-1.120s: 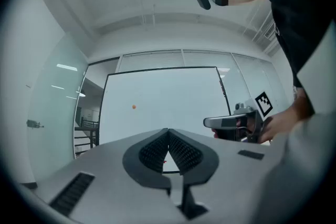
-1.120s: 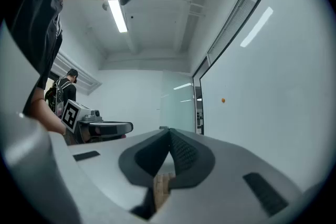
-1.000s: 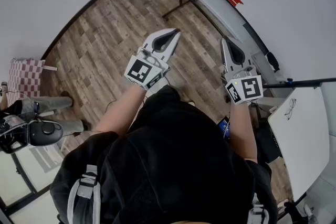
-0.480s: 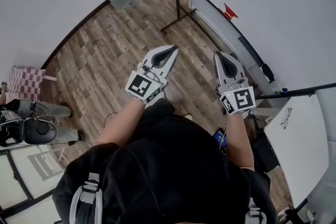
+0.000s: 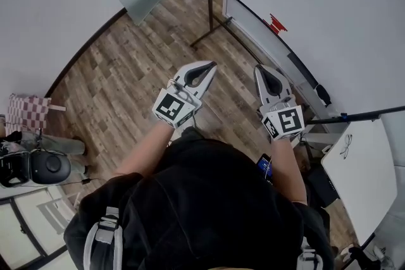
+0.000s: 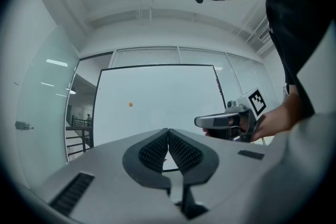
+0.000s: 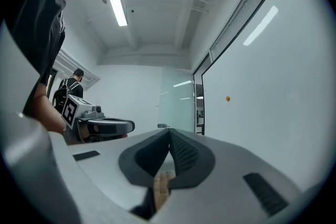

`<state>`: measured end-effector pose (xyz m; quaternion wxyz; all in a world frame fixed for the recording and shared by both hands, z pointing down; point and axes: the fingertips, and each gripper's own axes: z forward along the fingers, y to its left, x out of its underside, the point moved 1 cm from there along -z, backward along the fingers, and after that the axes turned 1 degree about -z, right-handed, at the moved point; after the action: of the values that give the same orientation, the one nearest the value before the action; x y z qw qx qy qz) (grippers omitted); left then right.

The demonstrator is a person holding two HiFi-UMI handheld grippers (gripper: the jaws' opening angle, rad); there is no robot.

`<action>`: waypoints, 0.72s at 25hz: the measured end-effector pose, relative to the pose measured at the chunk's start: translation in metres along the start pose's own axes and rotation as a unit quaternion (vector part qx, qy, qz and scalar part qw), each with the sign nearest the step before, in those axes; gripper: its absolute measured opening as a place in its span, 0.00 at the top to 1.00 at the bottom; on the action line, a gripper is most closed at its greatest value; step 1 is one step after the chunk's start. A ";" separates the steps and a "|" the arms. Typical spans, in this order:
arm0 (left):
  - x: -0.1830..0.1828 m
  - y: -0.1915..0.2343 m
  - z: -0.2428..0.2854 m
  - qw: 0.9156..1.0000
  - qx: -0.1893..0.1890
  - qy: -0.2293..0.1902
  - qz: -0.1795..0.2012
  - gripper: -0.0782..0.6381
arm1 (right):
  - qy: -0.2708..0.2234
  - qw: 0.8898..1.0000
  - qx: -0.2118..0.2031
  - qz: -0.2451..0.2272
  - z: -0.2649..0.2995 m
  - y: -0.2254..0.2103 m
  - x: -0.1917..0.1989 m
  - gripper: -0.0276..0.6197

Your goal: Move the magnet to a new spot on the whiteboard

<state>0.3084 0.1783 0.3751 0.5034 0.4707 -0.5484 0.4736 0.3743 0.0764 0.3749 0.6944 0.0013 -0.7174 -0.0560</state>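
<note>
Magnet [image 6: 130, 104]: small orange dot on left part of whiteboard [image 6: 173, 92], untouched, well ahead. Left gripper [image 6: 168, 132], right gripper [image 7: 169, 131] — both pressed together, empty, held level side by side, short of the board; judged an approach stance before the pick

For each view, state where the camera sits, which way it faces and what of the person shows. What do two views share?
Head view: on the head, facing down at the floor; torso, arms.
Left gripper view: on left hand-held gripper, facing whiteboard; right hand.
Right gripper view: on right hand-held gripper, along whiteboard; left hand.
Shared: both gripper views show the magnet.
</note>
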 end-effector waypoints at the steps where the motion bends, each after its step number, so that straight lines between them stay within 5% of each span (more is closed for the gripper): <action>1: 0.000 0.010 0.001 1.000 0.002 -0.001 0.001 0.88 | 0.001 1.000 0.002 -0.002 0.008 0.000 -0.002 0.96; 18: 0.003 0.199 0.003 0.999 0.046 -0.015 -0.012 0.88 | 0.017 0.998 0.058 0.013 0.175 0.005 0.002 0.96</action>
<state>0.1105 0.1964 0.3689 0.4786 0.5068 -0.5277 0.4855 0.2005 0.0945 0.3725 0.7062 0.0329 -0.7072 -0.0052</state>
